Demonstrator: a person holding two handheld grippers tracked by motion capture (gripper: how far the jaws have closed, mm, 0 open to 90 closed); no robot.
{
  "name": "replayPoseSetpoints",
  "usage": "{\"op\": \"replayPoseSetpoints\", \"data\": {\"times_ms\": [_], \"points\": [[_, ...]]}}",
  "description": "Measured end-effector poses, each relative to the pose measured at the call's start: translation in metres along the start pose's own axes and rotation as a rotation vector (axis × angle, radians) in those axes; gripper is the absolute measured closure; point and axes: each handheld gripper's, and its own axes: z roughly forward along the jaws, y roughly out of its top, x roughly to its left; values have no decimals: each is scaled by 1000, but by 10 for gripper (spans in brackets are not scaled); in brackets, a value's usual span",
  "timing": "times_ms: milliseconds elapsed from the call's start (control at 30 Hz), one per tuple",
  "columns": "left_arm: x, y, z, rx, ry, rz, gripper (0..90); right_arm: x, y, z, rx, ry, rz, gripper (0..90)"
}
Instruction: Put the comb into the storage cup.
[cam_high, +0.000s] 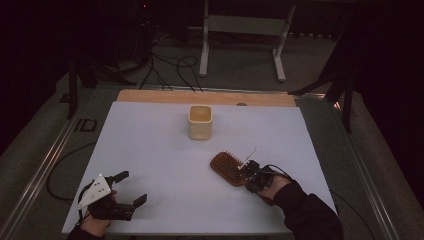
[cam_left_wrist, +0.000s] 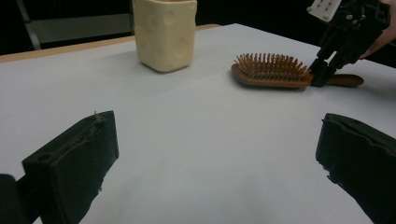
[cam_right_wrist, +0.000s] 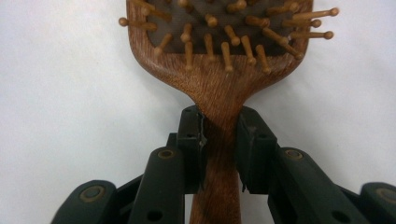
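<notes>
1. Near the cup (cam_high: 200, 122), on the person's side of it and toward the right edge, a brush (cam_high: 227, 168) is seen lying flat on the bench (cam_high: 150, 150), bristles up, with its handle pointing away from the cup.
2. The neck of the handle is flanked by the two jaws of the right hand-held gripper (cam_right_wrist: 220, 140); the pads look to be touching the wood on both sides, so the brush is judged to be gripped, though how firmly cannot be told.
3. The grip is best kept square across the neck, where the wood narrows; a hold farther back on the handle would likely let the heavy head droop when lifted.
4. A straight lift should be made first, so that the bristles are not dragged across the bench.
5. If the brush is meant for the cup, it would be turned handle-down over the opening and lowered gently, since the light cup could be tipped by a knock on its rim.
6. Between brush and cup the bench is bare, giving free room for the move.
7. The left hand-held gripper (cam_high: 120, 197) rests well apart from the cup, near the front edge, with its jaws wide apart and nothing between them.
8. The right edge of the bench lies near the brush, so any swing should be directed toward the cup.
</notes>
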Motion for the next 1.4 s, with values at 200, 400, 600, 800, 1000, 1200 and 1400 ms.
{"op": "replayPoseSetpoints", "data": {"times_ms": [200, 400, 600, 800, 1000, 1200, 1400], "points": [[0, 0, 0, 3, 1, -2, 0, 0, -6, 0, -73, -3, 38, 736], [1, -1, 1, 3, 1, -3, 0, -1, -6, 2, -130, 8, 63, 736], [1, -1, 1, 5, 2, -2, 0, 2, -7, 2, -200, -3, 79, 735], [0, -1, 1, 7, 1, -4, 0, 2, -10, -1, -277, -4, 82, 735], [0, -1, 2, 8, 1, -6, 0, 3, -14, -1, -339, -11, 124, 735], [0, -1, 2, 9, 2, -6, 0, 5, -20, -3, -387, -9, 117, 735], [-2, 0, 3, 11, -4, -2, 0, 8, -23, -4, -426, -10, 102, 734]]}}
